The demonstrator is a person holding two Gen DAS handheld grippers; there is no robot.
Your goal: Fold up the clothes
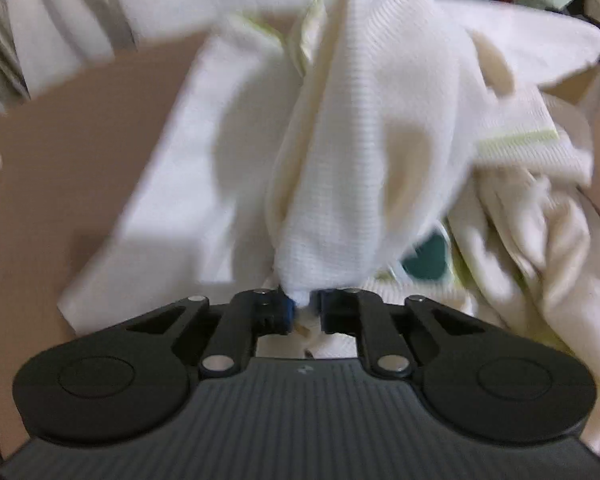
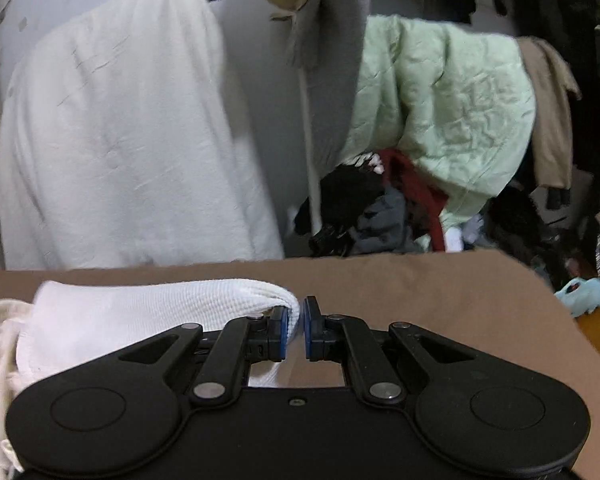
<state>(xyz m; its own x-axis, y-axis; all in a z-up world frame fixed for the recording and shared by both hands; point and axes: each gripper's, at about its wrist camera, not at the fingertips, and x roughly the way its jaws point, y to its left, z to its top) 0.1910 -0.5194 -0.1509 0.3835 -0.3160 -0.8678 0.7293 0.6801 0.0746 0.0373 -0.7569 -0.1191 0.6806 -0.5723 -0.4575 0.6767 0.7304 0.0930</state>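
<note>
Looking along the left wrist view first: the left gripper (image 1: 306, 310) is seen nearly closed, its blue pads pinching a bunched corner of the white ribbed garment (image 1: 356, 152). From that pinch the cloth fans away and upward in a cone, so part of it is judged to be lifted clear of the brown table (image 1: 72, 152) while a flat panel lies spread on the surface to the left. A yellow-green trimmed hem (image 1: 516, 140) is folded over at the right, and a cream heap of other clothing (image 1: 540, 248) lies beside it. The frame is blurred, so finer seams cannot be told.

Right wrist view: the right gripper (image 2: 296, 330) is likewise drawn almost shut, and a rolled edge of the same white ribbed garment (image 2: 172, 312) is caught between its pads, low over the brown table (image 2: 440, 292). The grip on an edge here and a corner there is read as a two-point hold, suited to carrying one part over another for a fold. Beyond the table a white draped sheet (image 2: 132, 128) and a pale green quilted jacket (image 2: 448, 108) hang, well apart from the work.
</note>
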